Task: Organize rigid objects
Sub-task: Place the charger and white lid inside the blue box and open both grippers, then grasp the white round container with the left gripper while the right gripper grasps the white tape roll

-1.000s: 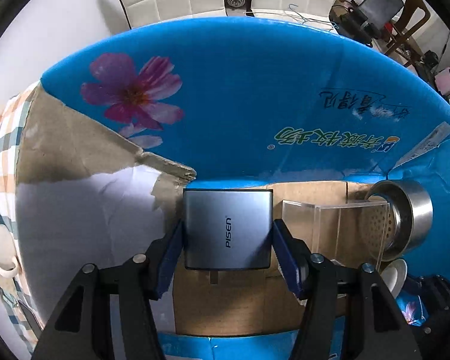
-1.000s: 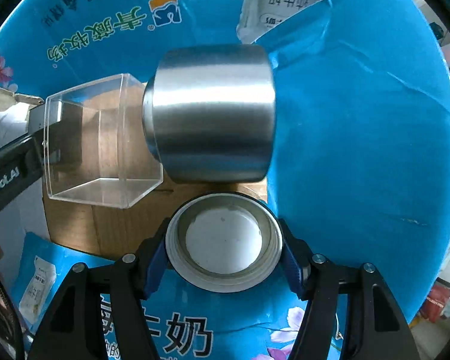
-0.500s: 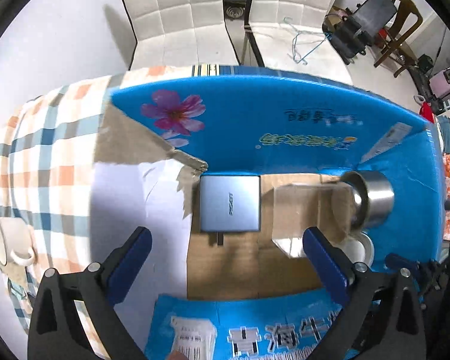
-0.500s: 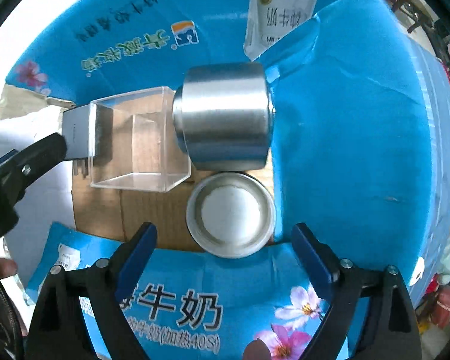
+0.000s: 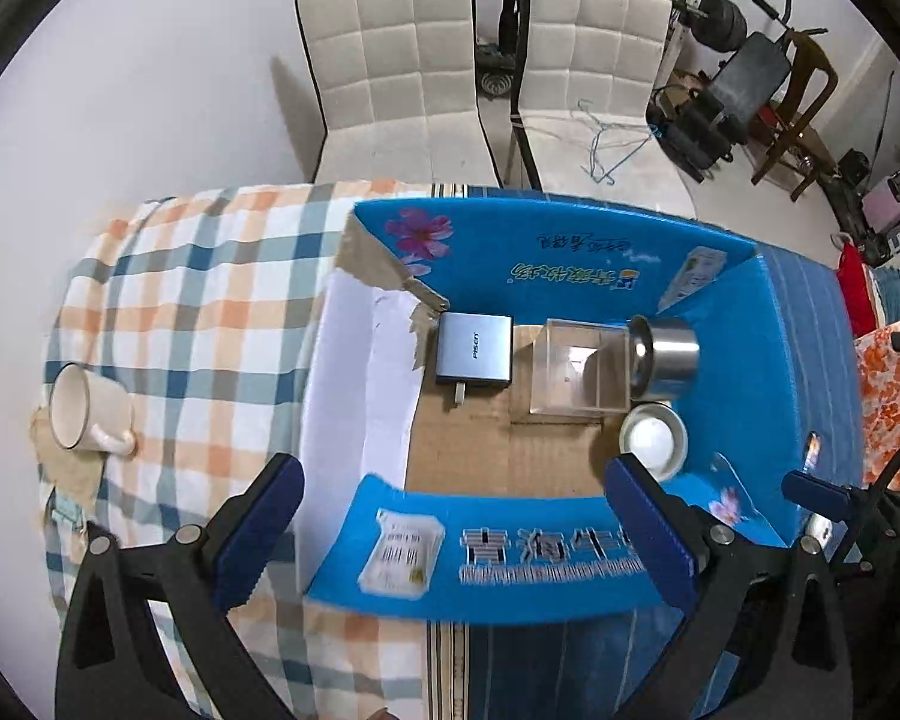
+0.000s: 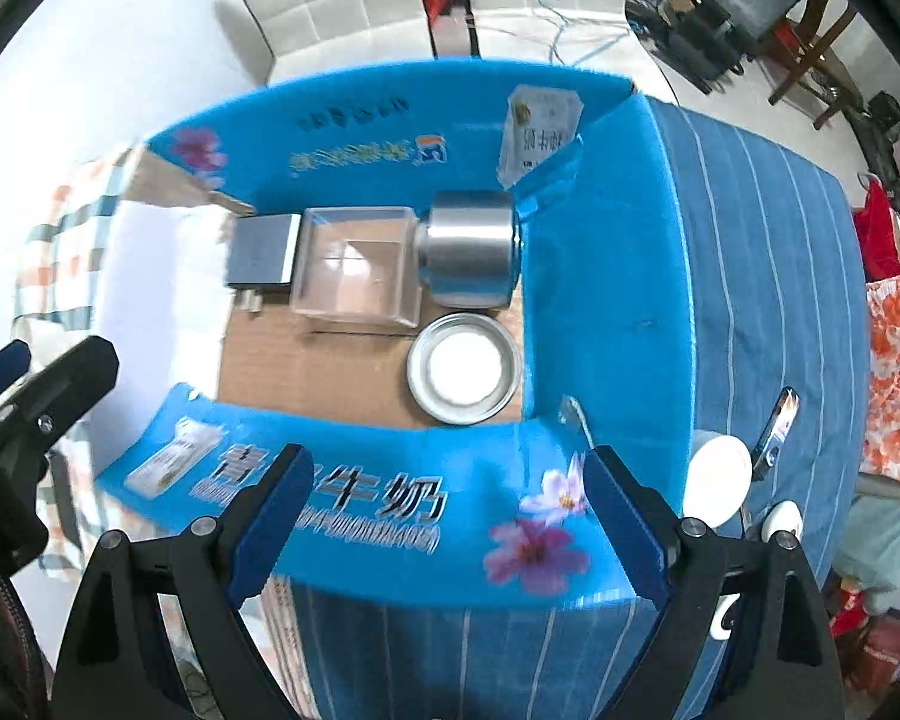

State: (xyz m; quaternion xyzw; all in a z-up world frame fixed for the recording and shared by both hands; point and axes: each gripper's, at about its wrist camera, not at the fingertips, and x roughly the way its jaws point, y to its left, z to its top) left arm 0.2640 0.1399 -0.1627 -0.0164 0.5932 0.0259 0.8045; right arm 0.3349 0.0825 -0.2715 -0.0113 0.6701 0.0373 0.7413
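An open blue cardboard box (image 5: 570, 264) (image 6: 600, 300) stands on the table. On its brown floor lie a grey PISEN charger (image 5: 474, 348) (image 6: 261, 258), a clear plastic box (image 5: 576, 366) (image 6: 357, 267), a steel cup (image 5: 666, 354) (image 6: 471, 255) on its side, and a round metal lid (image 5: 654, 441) (image 6: 463, 367). My left gripper (image 5: 456, 516) hangs open above the box's near flap, holding nothing. High over the same flap, my right gripper (image 6: 450, 504) is also open and empty.
A white mug (image 5: 87, 417) stands on the checked cloth left of the box. To the box's right, a white round object (image 6: 717, 477) sits on the blue striped cloth. Two white chairs (image 5: 426, 78) are behind the table.
The left gripper let go of the grey charger and the right let go of the round lid. Both opened wide and rose well above the box.
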